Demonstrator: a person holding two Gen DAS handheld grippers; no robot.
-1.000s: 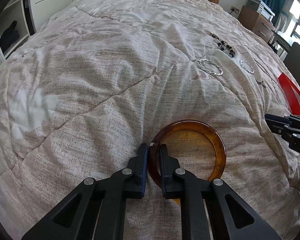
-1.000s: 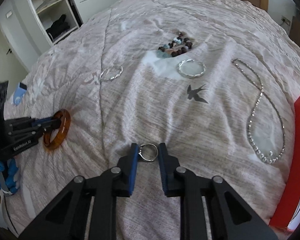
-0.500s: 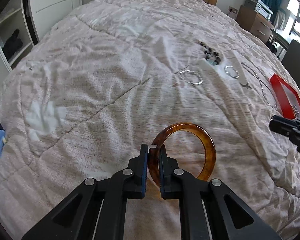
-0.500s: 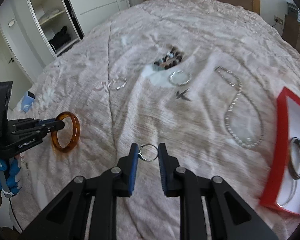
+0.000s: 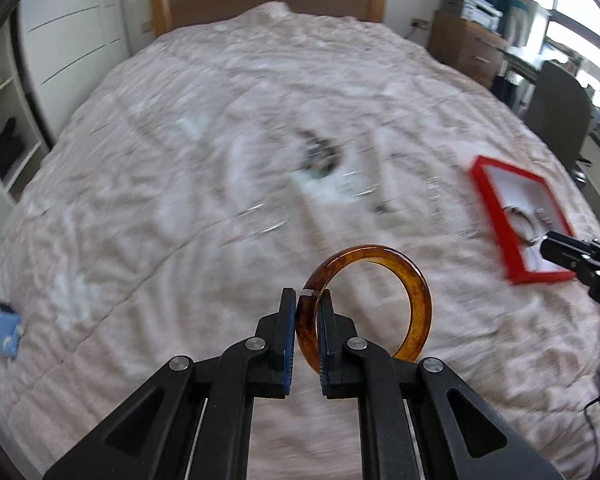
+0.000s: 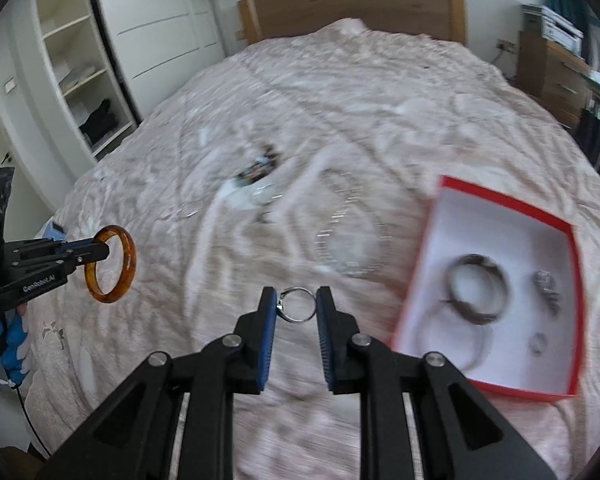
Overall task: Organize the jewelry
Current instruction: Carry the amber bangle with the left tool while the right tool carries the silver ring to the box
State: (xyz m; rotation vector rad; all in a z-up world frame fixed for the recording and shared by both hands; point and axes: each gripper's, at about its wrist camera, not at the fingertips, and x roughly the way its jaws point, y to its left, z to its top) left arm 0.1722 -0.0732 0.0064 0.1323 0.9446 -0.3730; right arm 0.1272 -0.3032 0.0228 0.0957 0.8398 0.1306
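Nearest to us, the left tool point(image 5: 303, 312) is clamped narrowly on the rim of an amber bangle point(image 5: 410, 296), which stands on edge above the bed point(image 5: 180, 160), its open circle facing partly toward us. The tool points steeply down at the quilt. From the right wrist view, a blue-gloved hand point(image 6: 10, 344) shows below that tool at the left edge.

The right tool point(image 6: 296, 306) also tilts downward and pinches a small silver ring point(image 6: 297, 305) between its blue pads, the hoop facing us.

Just right of it, a red box point(image 6: 428, 224) with a white inside lies open on the quilt. We see in it a dark bracelet point(image 6: 478, 294), a sparkly piece point(image 6: 546, 286) and a small ring point(image 6: 538, 342).

Farther off, blurred on the quilt, lie a looped silver chain point(image 6: 352, 236), a thin silver bangle point(image 6: 266, 192) and a dark beaded bracelet point(image 6: 262, 164). A wooden headboard point(image 6: 352, 8) closes the far end.
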